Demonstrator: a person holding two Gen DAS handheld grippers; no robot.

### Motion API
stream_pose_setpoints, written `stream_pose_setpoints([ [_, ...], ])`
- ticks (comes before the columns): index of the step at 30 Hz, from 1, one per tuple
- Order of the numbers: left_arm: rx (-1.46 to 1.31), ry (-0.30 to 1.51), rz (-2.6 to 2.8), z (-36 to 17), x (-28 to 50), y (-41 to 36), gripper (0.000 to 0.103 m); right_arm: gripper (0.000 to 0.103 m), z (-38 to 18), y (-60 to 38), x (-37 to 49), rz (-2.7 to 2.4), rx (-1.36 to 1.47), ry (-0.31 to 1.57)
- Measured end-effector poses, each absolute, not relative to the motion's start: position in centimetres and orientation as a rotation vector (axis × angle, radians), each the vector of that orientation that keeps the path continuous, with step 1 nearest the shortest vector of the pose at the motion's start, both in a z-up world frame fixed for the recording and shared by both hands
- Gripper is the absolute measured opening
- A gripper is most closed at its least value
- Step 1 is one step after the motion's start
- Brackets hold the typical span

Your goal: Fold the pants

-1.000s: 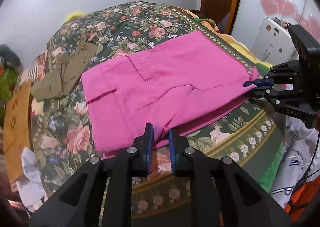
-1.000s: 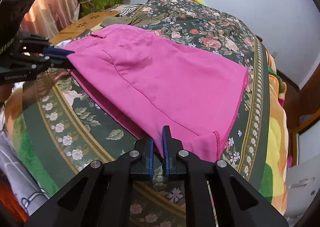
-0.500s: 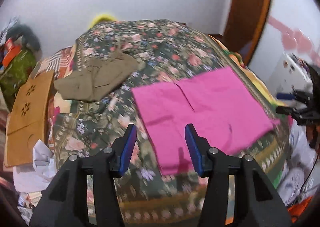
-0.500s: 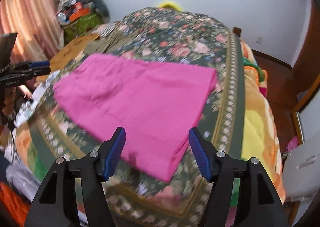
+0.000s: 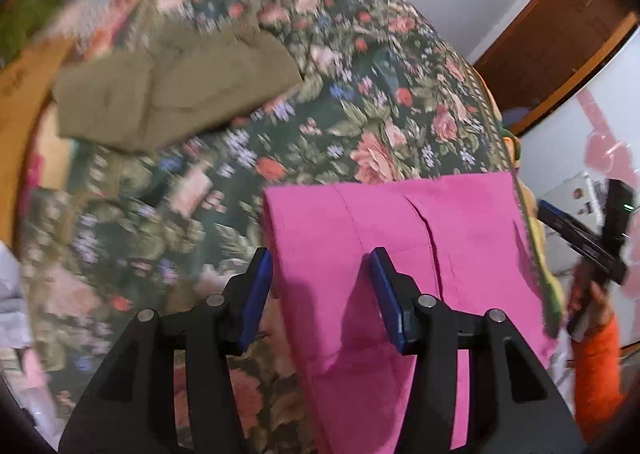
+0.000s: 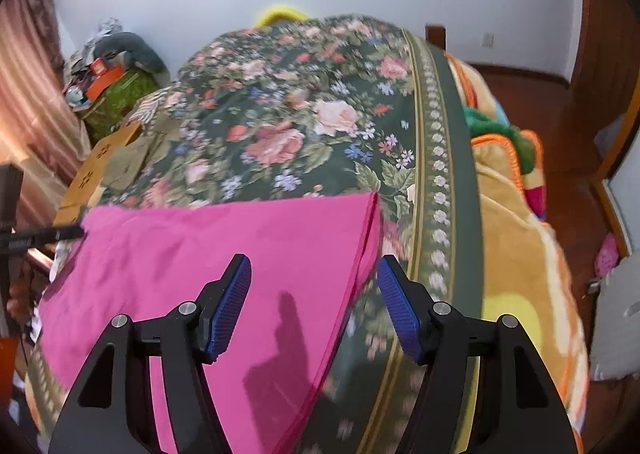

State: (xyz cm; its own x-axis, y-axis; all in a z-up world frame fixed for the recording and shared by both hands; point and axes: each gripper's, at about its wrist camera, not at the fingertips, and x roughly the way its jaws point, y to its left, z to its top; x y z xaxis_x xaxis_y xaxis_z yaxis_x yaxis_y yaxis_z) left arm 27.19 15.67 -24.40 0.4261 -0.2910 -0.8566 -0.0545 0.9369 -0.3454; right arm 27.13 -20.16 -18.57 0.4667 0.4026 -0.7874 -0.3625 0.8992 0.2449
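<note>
Folded pink pants [image 5: 400,246] lie flat on the floral bedspread [image 5: 340,106] near the bed's front edge; they also show in the right wrist view [image 6: 224,254]. My left gripper [image 5: 320,286] is open and empty, hovering above the pants' left edge. My right gripper [image 6: 314,302] is open and empty, hovering above the pants' right edge. The right gripper also shows at the far right of the left wrist view [image 5: 580,234], and the left gripper at the far left of the right wrist view [image 6: 40,234].
Folded olive-brown pants [image 5: 172,90] lie at the bed's far left. A cardboard box [image 6: 96,162] stands beside the bed on the left. An orange-yellow blanket [image 6: 520,222] hangs off the right side. A white appliance [image 5: 576,194] stands on the right.
Both grippers let go of the pink pants, opened wide and lifted. The pants now lie flat. Both cameras have swung closer over the bed.
</note>
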Motion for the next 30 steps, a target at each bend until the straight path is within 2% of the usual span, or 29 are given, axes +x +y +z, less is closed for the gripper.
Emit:
stream_pose_setpoints([
  [1,-0.358,1.138,-0.165,-24.8,27.4,15.6,0.047,0.062,-19.4,-20.1,28.2,0.471,0.059,0.997],
  [2,-0.361,1.140,-0.174,-25.1,27.5,15.4,0.040,0.061,-20.0,-20.1,28.9,0.471,0.068,1.011],
  [3,-0.361,1.141,-0.183,-25.3,27.6,15.2,0.037,0.053,-20.7,-20.0,29.7,0.465,0.076,1.027],
  [4,-0.363,1.136,-0.193,-25.4,27.5,15.1,0.028,0.044,-21.3,-19.9,30.2,0.465,0.079,1.032],
  [5,-0.364,1.131,-0.197,-25.4,27.4,14.9,0.022,0.020,-21.6,-19.7,30.6,0.465,0.070,1.038],
  [6,-0.348,1.130,-0.192,-25.3,27.3,14.7,0.019,0.005,-22.0,-19.5,30.8,0.462,0.051,1.049],
  [7,-0.326,1.127,-0.188,-25.2,27.3,14.5,0.015,0.006,-22.6,-19.1,31.1,0.458,0.026,1.062],
  [10,-0.285,1.118,-0.151,-25.0,26.8,14.5,0.012,0.005,-22.9,-18.8,30.9,0.458,-0.014,1.039],
  [15,-0.297,1.121,-0.102,-24.9,26.1,15.1,0.014,0.005,-22.6,-18.8,30.9,0.430,-0.054,1.054],
  [19,-0.274,1.105,-0.093,-23.0,24.7,15.1,0.016,0.006,-20.6,-18.8,29.8,0.412,-0.067,1.064],
  [20,-0.270,1.097,-0.098,-22.4,24.2,15.1,0.022,0.008,-20.0,-18.8,29.4,0.420,-0.063,1.058],
  [21,-0.265,1.087,-0.100,-21.7,23.6,15.1,0.027,0.014,-19.1,-18.9,28.6,0.436,-0.056,1.044],
  [22,-0.262,1.076,-0.100,-21.1,22.9,15.1,0.039,0.020,-18.6,-18.9,28.0,0.446,-0.050,1.034],
  [23,-0.262,1.065,-0.098,-20.6,22.3,15.1,0.048,0.036,-17.7,-19.0,27.0,0.461,-0.042,1.018],
  [24,-0.264,1.054,-0.098,-20.2,21.5,15.1,0.049,0.047,-17.1,-19.0,26.2,0.468,-0.039,1.004],
  [30,-0.338,1.114,-0.157,-21.3,18.0,14.5,0.049,0.048,-15.4,-18.7,20.6,0.533,-0.034,0.964],
])
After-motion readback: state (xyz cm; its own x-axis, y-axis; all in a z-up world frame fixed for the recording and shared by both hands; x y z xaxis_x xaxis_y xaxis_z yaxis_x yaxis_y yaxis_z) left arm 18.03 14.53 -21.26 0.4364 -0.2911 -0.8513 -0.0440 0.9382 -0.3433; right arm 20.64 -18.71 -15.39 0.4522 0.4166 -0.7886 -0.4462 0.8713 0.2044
